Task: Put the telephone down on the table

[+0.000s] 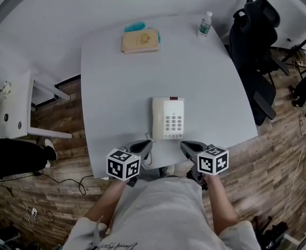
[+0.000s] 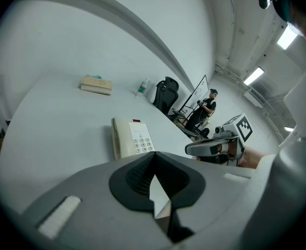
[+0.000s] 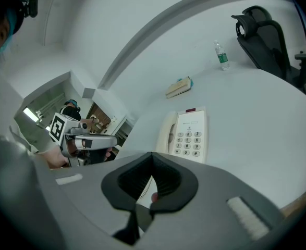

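Telephone (image 1: pixel 168 118), cream plastic with a push-button keypad, lies flat on the pale grey table (image 1: pixel 116 77) near its front edge, handset seemingly cradled, so the set-down looks finished. Left gripper (image 1: pixel 144 148) and right gripper (image 1: pixel 187 148) flank its near end, jaws together, empty.

Item: telephone (image 1: pixel 168 118). One cream-white desk set, which I am seeing lying flat and face up on the table (image 1: pixel 116 72). Its handset (image 1: pixel 158 117) is sitting in the cradle along the left side. The keypad (image 1: pixel 174 123) of grey buttons is occupying the right side, below a small dark red strip (image 1: pixel 173 98) at the far end. It is resting close to the table's near edge, the one by me, about midway along it, long sides running square to that edge.
Item: table. Pale grey top, carrying the telephone well away from both far corners.
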Demonstrator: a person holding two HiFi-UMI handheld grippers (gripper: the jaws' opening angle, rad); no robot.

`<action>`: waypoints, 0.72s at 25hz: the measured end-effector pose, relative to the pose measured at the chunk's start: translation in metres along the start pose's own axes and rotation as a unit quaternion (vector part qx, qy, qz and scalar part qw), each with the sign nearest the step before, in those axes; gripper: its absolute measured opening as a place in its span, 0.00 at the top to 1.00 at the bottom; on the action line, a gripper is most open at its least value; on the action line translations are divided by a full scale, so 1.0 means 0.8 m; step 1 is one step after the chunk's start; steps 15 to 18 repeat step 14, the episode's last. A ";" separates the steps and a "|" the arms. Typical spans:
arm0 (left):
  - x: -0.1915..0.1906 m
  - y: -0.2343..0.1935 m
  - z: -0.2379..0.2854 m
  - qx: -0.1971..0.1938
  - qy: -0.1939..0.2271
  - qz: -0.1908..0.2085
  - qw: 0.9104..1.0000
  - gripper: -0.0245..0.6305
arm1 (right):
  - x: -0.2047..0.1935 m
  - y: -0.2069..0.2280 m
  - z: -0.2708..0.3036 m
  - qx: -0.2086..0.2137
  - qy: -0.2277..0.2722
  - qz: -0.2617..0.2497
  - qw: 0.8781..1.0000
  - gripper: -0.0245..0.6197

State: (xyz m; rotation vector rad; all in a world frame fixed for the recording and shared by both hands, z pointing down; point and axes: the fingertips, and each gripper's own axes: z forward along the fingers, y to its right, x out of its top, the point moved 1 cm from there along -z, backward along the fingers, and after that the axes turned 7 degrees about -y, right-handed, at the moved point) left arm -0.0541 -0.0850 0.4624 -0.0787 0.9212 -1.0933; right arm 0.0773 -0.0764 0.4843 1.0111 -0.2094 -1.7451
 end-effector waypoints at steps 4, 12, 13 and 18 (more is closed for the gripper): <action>0.000 -0.001 -0.004 0.002 0.002 0.000 1.000 0.93 | -0.003 -0.001 0.000 0.001 -0.003 -0.002 1.000 0.95; -0.002 -0.002 -0.008 0.003 -0.001 0.003 1.000 0.94 | -0.006 -0.008 0.001 0.005 -0.002 -0.003 1.000 0.95; -0.002 -0.002 -0.009 0.003 -0.001 0.003 1.000 0.94 | -0.007 -0.008 0.001 0.006 -0.004 -0.003 1.000 0.95; -0.002 -0.001 -0.010 0.003 -0.002 0.004 1.000 0.94 | -0.008 -0.009 0.001 0.006 -0.005 -0.004 1.000 0.95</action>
